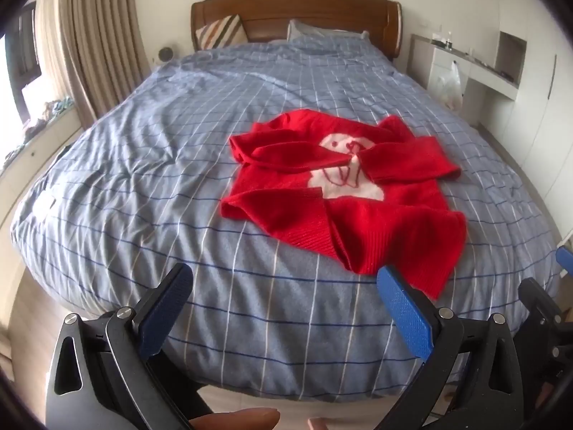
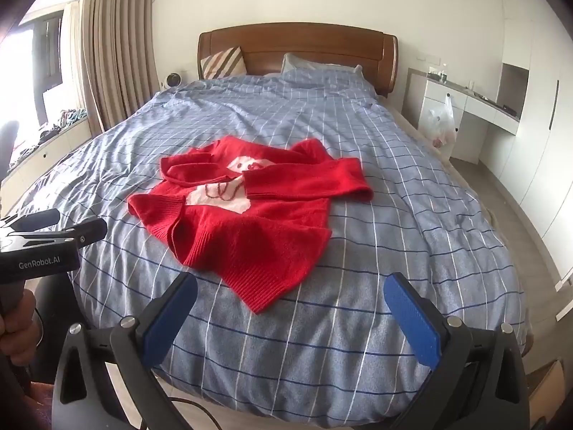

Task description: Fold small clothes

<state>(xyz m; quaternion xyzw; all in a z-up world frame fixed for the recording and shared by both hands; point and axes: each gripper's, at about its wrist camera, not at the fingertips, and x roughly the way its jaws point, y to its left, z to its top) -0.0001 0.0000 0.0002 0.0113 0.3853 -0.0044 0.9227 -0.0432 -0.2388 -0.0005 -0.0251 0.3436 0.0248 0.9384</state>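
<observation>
In the left wrist view, the left tongs (image 1: 284, 286) hang over the foot edge of the bed (image 1: 143, 150), their blue-padded jaws spread wide with nothing between them. The red sweater (image 1: 343, 193) lies on the blue checked duvet (image 1: 200, 114) at about one o'clock from the tongs, rumpled, both sleeves crossed over a white animal figure (image 1: 340, 175) on its chest, its ribbed hem turned toward the camera and reaching close to the right-hand jaw without touching it. At twelve o'clock stands the wooden headboard (image 1: 297, 10), with a striped cushion (image 1: 222, 32) and a pillow (image 1: 322, 34) against it. Beige curtains (image 1: 96, 39) hang at ten o'clock, and a white plastic bag (image 1: 449, 86) hangs on the white table (image 1: 476, 68) at two o'clock. Part of the right tongs (image 1: 558, 286) shows at the four o'clock edge. In the right wrist view, the right tongs (image 2: 290, 299) are likewise wide apart and empty above the duvet (image 2: 394, 186) at the foot of the bed. The sweater (image 2: 247, 215) sits at about eleven o'clock from them, near but apart, one hem corner pointing toward the gap between the jaws. The left tongs (image 2: 68, 224) enter from nine o'clock, with a hand (image 2: 18, 329) on their handle below. The headboard (image 2: 297, 50) stands at twelve o'clock and the bag (image 2: 438, 122) at two o'clock.
</observation>
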